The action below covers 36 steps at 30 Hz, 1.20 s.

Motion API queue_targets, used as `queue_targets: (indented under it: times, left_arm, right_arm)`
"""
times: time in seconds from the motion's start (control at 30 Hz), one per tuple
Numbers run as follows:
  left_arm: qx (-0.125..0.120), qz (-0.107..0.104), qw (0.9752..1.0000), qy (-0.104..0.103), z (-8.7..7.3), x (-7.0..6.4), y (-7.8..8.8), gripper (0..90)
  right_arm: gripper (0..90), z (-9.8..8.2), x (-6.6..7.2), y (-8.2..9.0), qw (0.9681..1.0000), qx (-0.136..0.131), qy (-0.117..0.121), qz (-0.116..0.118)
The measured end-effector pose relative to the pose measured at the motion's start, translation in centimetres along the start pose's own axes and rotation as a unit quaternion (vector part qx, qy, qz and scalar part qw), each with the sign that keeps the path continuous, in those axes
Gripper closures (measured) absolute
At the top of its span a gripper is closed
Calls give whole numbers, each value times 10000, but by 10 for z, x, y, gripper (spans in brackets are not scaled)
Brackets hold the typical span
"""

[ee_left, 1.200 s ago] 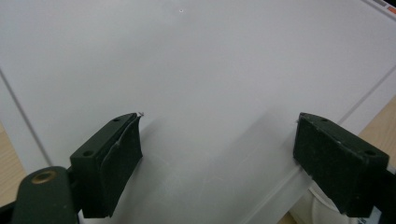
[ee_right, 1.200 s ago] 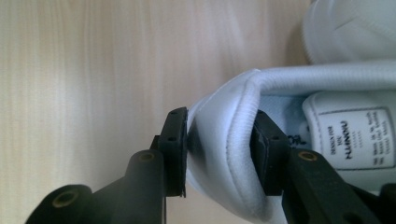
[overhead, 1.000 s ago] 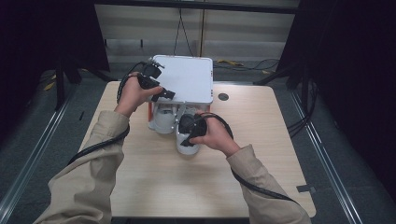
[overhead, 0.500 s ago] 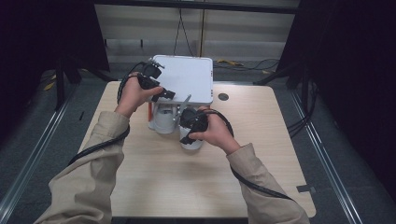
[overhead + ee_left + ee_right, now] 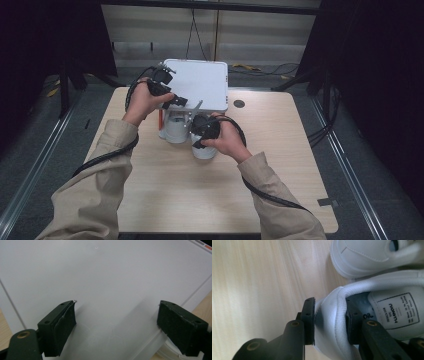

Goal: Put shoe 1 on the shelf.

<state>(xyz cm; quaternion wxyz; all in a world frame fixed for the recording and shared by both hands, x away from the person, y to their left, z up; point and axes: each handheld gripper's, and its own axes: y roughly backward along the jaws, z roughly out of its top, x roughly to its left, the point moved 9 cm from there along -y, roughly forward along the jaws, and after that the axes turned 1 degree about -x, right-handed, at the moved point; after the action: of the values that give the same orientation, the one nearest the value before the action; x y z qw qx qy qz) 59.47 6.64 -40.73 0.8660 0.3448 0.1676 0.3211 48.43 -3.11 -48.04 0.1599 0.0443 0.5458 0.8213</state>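
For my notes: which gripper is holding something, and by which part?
The right gripper grips a white shoe by its heel collar. The left gripper holds nothing.

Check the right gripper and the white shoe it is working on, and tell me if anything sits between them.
Nothing visible does. The right gripper is already shut on the heel collar of the white shoe, one jaw outside and one inside the opening. The second shoe lies beyond it on the table.
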Motion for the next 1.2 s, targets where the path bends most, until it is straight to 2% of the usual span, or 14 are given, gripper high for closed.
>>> queue_targets:
  times: [0.1, 0.13, 0.23, 0.3, 0.47, 0.6, 0.67, 0.8, 0.9, 0.97, 1.03, 1.07, 1.13, 1.2]
  left_arm:
    - [5, -10, 10000, 13, 0, 0, 0, 148]
    - [10, -16, 10000, 13, 0, 1, 0, 148]
    - [23, -28, 10000, 5, 0, 1, 0, 148]
    - [30, -18, 10000, 10, 0, 1, 0, 148]
    - [63, 5, 10000, 15, 0, 1, 0, 148]
    - [54, 4, 10000, 25, 1, 0, 0, 148]
    - [41, 15, 10000, 13, 1, 1, 0, 148]
    - [5, 22, 10000, 53, 1, 0, 0, 148]
    - [7, 40, 10000, 41, 0, 1, 0, 148]
    - [-19, 32, 10000, 51, 0, 1, 0, 148]
    - [-36, 31, 10000, 70, 0, 0, 0, 148]
    - [-24, 38, 10000, 50, 0, 0, 0, 148]
    - [-39, 39, 10000, 60, 0, 0, 0, 148]
    - [-54, 53, 10000, 60, 0, 0, 0, 148]
  right_arm:
    - [668, 1, -6, -2, 9999, 0, 122, -60]
    - [666, 2, -7, -2, 9999, -74, 111, -39]
    - [661, 6, -9, -4, 9994, -12, 324, -110]
    - [660, 8, -10, -5, 9992, 10, 398, -38]
    - [656, 9, -21, -7, 9991, -30, 422, -65]
    - [652, 11, -29, -9, 9994, -125, 336, -35]
    - [649, 13, -34, -10, 9994, -207, 246, -124]
    - [645, 14, -33, -12, 9997, -148, 199, -84]
    - [626, 12, -34, -10, 9997, -178, 42, -158]
    - [581, 11, -34, -7, 9996, -174, -3, -241]
    - [539, 14, -29, 0, 9989, -373, -261, -148]
    - [516, 14, -28, 2, 9988, -361, -288, -188]
    - [474, 15, -25, 8, 9987, -378, -187, -283]
    - [445, 17, -21, 18, 9977, -513, -344, -282]
